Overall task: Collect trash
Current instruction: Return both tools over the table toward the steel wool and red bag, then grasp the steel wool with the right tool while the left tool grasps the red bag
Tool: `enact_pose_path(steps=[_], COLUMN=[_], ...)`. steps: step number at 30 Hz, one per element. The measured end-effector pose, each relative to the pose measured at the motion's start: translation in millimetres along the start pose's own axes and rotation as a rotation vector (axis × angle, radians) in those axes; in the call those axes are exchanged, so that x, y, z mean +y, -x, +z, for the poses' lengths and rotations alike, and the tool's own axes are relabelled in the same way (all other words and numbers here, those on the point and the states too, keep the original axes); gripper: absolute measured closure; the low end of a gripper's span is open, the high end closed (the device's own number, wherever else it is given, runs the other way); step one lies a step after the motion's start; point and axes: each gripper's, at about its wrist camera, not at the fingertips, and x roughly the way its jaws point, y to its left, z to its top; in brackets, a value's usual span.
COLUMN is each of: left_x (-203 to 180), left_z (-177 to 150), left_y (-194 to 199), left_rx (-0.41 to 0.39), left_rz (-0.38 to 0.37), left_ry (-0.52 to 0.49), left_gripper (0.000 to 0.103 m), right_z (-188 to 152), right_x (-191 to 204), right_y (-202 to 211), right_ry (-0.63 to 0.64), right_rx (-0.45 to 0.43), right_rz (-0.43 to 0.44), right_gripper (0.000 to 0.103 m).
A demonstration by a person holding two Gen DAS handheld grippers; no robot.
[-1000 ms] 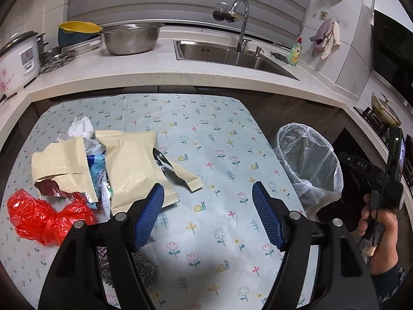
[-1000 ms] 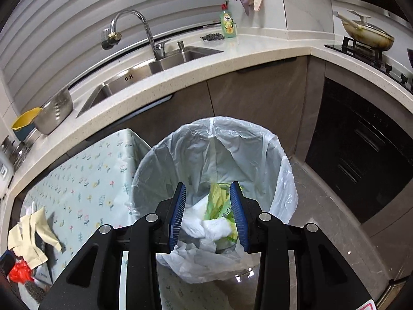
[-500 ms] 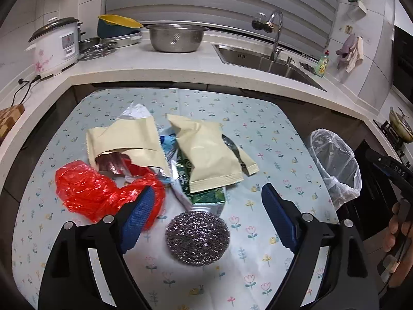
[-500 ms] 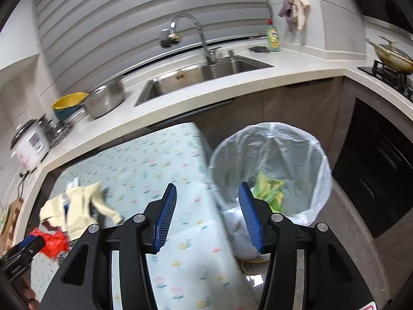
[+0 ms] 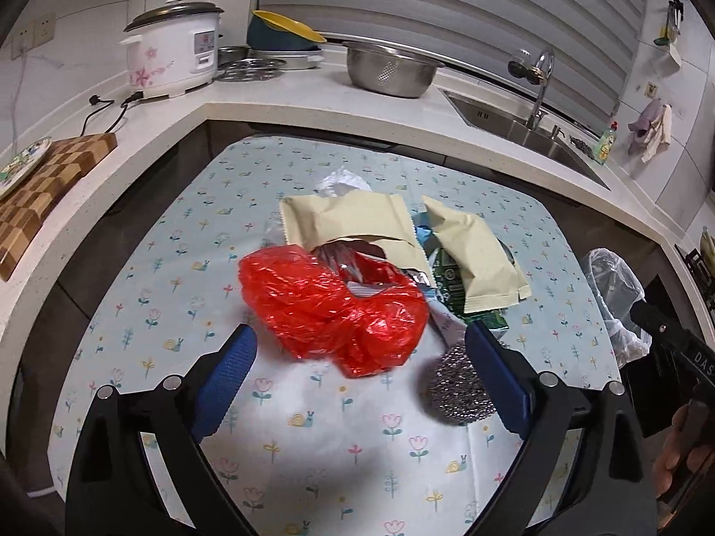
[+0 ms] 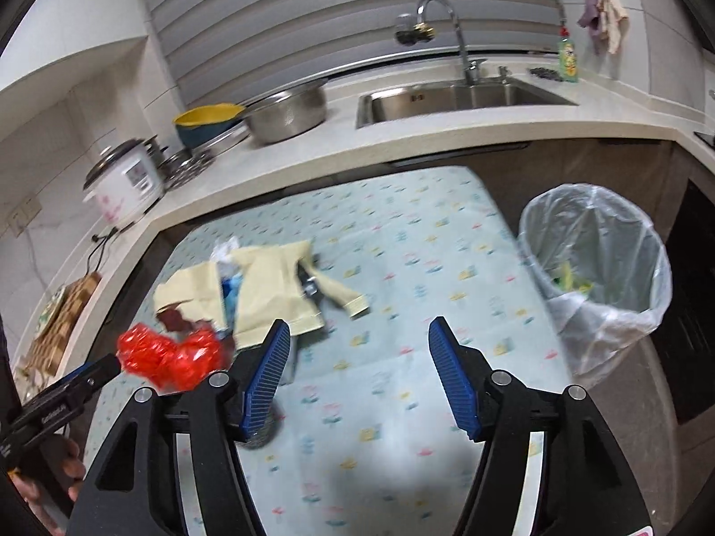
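The left gripper [image 5: 359, 366] hangs over the near part of the table [image 5: 187, 241], its blue fingers spread wide and holding nothing. Between and just beyond them lies the red bag [image 5: 330, 308], crumpled, its far edge overlapping a torn beige pouch [image 5: 348, 219]. A second beige pouch [image 5: 473, 259] lies to the right, covering most of a green wrapper [image 5: 449, 274], whose print is too small to read. A white scrap [image 5: 342, 181] pokes out behind the pouches, mostly hidden. The steel scourer [image 5: 460, 386] sits near right, partly behind the right finger.

The right gripper [image 6: 357, 379] is also spread and empty, over the near middle of the table. Its view is motion-blurred, so the cloth pattern smears. There the red bag [image 6: 172, 357] lies near left, beside the tip of the other tool, and the scourer is almost wholly hidden behind the left finger. The bin [image 6: 594, 277] stands off the table's right edge, lined with clear plastic; something yellow-green lies inside, indistinct.
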Motion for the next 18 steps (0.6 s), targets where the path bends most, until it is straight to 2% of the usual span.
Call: enact_pose_path(steps=[9,12,18], left_x=[43.6,54.3,60.9], left_z=[-3.6,-4.1,-3.9], left_y=[3.9,0.6,-13.2], left_rx=[0.005,0.015,0.034], left_rz=[0.020,0.018,0.011], left_ry=[0.054,0.076,0.087], left_gripper=[0.011,0.010,0.009], right_z=[-30.7,-38.7,-51.6], right_x=[47.2,56.8,72.3], right_y=[-28.6,-37.0,-57.8], right_ry=[0.014,0.001,0.001], right_rx=[0.090,0.112,0.154], right_rz=[0.051,0.072,0.075], right_gripper=[0.034,0.029,0.026])
